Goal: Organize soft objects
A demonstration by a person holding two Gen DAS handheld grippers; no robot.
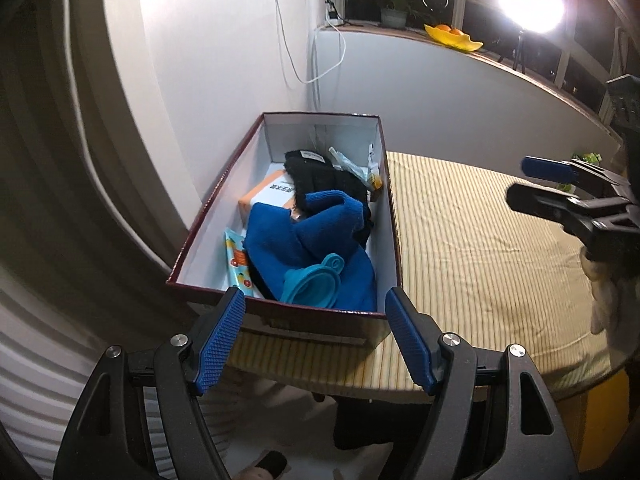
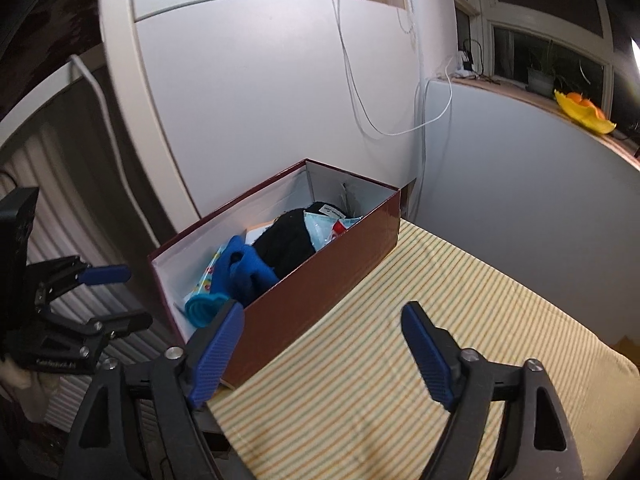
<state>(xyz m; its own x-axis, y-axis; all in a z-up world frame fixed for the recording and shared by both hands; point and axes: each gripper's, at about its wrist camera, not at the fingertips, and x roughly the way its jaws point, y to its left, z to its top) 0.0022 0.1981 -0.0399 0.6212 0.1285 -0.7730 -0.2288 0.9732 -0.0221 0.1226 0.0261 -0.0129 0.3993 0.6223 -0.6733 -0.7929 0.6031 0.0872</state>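
- The box (image 1: 280,322) sits at the left edge of the striped worktop (image 1: 480,248), against the white wall, with its long axis running from near to far in the left wrist view.
- The soft things already lie inside it: a blue cloth (image 1: 312,240) fills the near half, and a black knitted piece (image 1: 320,176) lies beyond it toward the far end.
- A teal funnel (image 1: 314,280) rests on the blue cloth close to the near wall of the box; an orange-and-white carton (image 1: 266,196) and a printed packet (image 1: 238,264) lie along the left side, partly under the cloth.
- The left gripper (image 1: 316,336) hangs straight in front of the box's near short wall, its jaws spread wide and empty, roughly as wide apart as that wall.
- The right gripper (image 2: 322,356) is also spread wide and holds nothing; it hovers over bare striped worktop, with the box off to its left and slightly farther away.
- In the right wrist view the box runs diagonally, near-left to far-right, and the blue cloth (image 2: 244,272) shows at its near end just past the left finger (image 2: 216,356).
- Judged from this, the left gripper is the nearer one: the blue cloth lies directly ahead of it and a little below, just over the near wall.
- The worktop to the right of the box carries no loose soft item in either view, so whether anything is left to sort cannot be told.
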